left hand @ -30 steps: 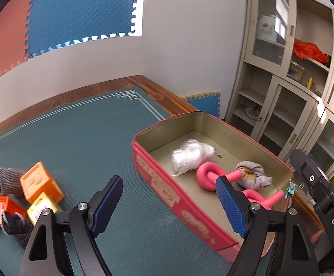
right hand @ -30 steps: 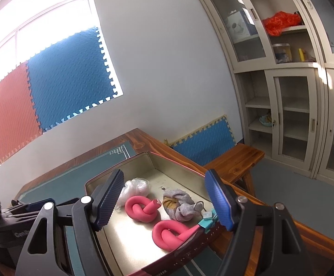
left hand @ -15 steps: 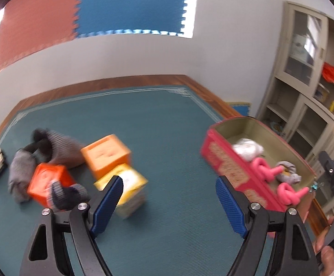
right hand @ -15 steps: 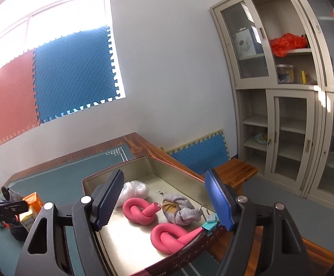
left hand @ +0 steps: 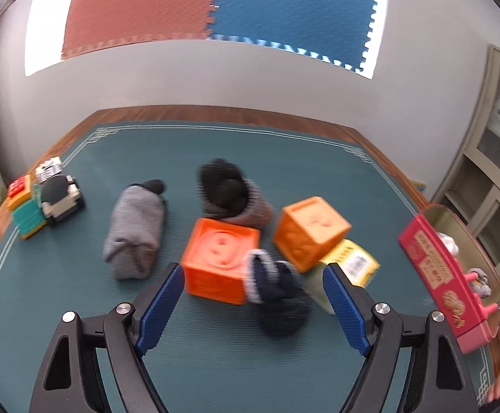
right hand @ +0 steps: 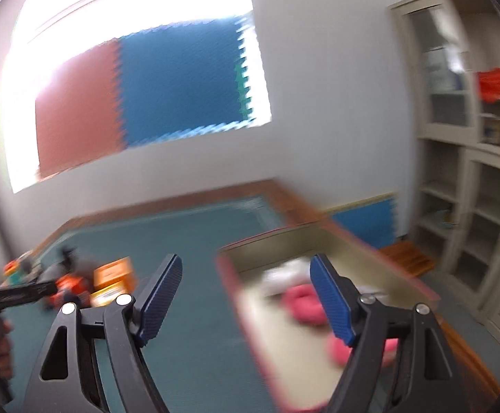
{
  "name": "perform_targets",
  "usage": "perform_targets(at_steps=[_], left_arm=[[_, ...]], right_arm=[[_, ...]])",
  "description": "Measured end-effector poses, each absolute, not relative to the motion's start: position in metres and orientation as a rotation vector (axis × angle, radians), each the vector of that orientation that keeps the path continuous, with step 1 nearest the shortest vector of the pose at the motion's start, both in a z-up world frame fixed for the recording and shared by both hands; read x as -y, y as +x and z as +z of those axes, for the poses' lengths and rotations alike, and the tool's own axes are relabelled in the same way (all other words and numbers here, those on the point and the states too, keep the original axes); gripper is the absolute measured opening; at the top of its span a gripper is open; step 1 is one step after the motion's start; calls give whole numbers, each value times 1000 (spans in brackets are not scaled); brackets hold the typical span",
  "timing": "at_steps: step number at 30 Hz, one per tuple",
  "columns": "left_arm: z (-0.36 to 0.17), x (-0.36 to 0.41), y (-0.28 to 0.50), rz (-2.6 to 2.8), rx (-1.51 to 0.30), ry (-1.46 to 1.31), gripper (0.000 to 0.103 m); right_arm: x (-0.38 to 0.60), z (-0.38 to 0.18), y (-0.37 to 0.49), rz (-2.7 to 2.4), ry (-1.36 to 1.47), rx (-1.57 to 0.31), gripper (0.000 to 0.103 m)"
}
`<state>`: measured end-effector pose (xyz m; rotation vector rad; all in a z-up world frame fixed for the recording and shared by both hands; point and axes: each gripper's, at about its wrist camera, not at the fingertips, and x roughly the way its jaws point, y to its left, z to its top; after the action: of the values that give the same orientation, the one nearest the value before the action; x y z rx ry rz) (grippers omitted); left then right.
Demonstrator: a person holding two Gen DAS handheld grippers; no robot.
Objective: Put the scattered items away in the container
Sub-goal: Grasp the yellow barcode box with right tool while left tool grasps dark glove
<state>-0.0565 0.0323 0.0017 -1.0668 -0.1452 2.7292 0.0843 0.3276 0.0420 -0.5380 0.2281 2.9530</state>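
My left gripper is open and empty, above the teal mat just short of a pile of items. In the pile are an orange cube, a lighter orange cube, a yellow box, a dark navy sock, a grey sock roll and a brown-and-black sock. The red tin container stands at the right. My right gripper is open and empty, by the tin, which holds pink knotted pieces; this view is blurred.
A small stack of toy blocks and a black-and-white toy sits at the mat's far left. The wooden table edge borders the mat. Glass-door cabinets stand to the right. The left gripper's body shows at the right wrist view's left.
My left gripper has swung left from over the tin to the scattered pile, closing in on it. My right gripper has turned left, so the tin now sits to its right.
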Motion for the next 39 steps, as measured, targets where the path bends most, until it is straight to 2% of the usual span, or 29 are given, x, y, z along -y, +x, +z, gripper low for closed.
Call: perform_targets(at_steps=[9, 24, 26, 28, 39], left_arm=[[-7, 6, -67, 2759, 207, -1100, 84], [-20, 17, -71, 2733, 237, -1144, 84], [-22, 18, -72, 2733, 241, -1151, 84], [-23, 18, -73, 2734, 243, -1162, 84], [-34, 9, -77, 2734, 161, -1192, 84]], right_arm=[[-262, 10, 22, 3120, -954, -146, 80], [-210, -28, -38, 3139, -1208, -2, 80], [-205, -34, -44, 3133, -1242, 19, 74], [-202, -39, -48, 3128, -1286, 18, 52], [-226, -24, -26, 3127, -1166, -88, 51]])
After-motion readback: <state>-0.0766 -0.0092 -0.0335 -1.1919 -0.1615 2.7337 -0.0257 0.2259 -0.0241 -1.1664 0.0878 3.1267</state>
